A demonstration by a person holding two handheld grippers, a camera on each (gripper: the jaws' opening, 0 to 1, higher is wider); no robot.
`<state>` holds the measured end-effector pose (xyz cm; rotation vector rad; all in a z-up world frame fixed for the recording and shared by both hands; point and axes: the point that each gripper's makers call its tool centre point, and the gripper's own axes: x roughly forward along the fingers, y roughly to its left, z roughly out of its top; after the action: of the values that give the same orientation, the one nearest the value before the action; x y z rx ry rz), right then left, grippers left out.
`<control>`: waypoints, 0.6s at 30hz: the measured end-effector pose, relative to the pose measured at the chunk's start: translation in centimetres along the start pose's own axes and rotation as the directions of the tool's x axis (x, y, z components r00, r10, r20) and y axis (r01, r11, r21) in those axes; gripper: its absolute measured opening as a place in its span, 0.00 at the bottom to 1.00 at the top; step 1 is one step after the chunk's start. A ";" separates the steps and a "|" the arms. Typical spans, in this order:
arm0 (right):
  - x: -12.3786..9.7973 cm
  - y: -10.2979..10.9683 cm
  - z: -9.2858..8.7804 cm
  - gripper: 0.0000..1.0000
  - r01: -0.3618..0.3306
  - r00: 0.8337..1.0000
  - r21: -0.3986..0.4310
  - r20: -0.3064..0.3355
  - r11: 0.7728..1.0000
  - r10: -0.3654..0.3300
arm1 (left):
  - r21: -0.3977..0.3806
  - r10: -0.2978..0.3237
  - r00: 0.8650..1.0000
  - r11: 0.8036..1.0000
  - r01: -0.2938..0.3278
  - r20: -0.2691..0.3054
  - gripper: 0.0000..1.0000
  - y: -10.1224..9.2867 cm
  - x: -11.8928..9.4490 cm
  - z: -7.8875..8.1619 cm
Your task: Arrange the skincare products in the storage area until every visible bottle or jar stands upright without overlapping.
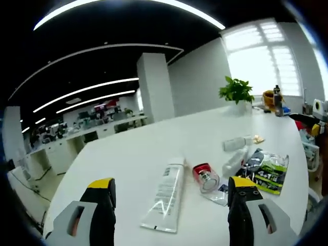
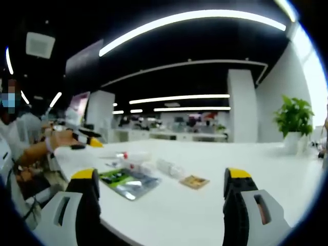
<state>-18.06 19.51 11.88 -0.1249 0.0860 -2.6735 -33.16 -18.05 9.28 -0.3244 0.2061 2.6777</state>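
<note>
On the white bench (image 1: 154, 143), your skincare products lie scattered and none stands upright. In the left gripper view, a long white tube (image 1: 166, 193) lies flat between the jaws of your left hand-held gripper (image 1: 171, 197), which are wide apart and holding nothing. Just right of the tube, a small jar with a red lid (image 1: 206, 176) lies tipped on its side. A clear bottle (image 1: 234, 162) lies beside the jar, close to or touching a green and black sachet (image 1: 269, 171). Farther back, another pale bottle (image 1: 237, 143) lies on its side, with a small tan packet (image 1: 258, 139) at its end. A potted plant (image 1: 237, 92) stands at the far edge of the bench.

In the right gripper view, your right hand-held gripper (image 2: 161, 197) is also spread apart and empty, low over the near edge of the bench. Ahead of it lie the green sachet (image 2: 128, 182), the tan packet (image 2: 193, 181), and a clear bottle (image 2: 171, 167) on its side; a red-capped item (image 2: 123, 155) behind is too blurred to identify. At left, your left hand-held gripper (image 2: 87, 138) shows in your hand, state unclear from here. The plant (image 2: 294, 119) sits at right.
</note>
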 end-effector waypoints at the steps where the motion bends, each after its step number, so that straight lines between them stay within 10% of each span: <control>1: 0.1 0.0 0.1 1.00 0.000 1.000 0.000 0.003 1.000 0.000 | 0.002 -0.004 1.000 1.000 0.004 -0.004 0.92 0.1 0.2 -0.1; 18: 1.1 1.0 0.0 0.98 -0.022 1.000 -0.002 0.000 1.000 0.022 | 0.056 -0.026 0.989 0.998 0.034 -0.143 0.84 1.0 4.7 -2.9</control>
<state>-18.62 18.13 11.93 -0.1232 0.0890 -2.6519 -37.13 -17.68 5.36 -0.4974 0.3190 2.6146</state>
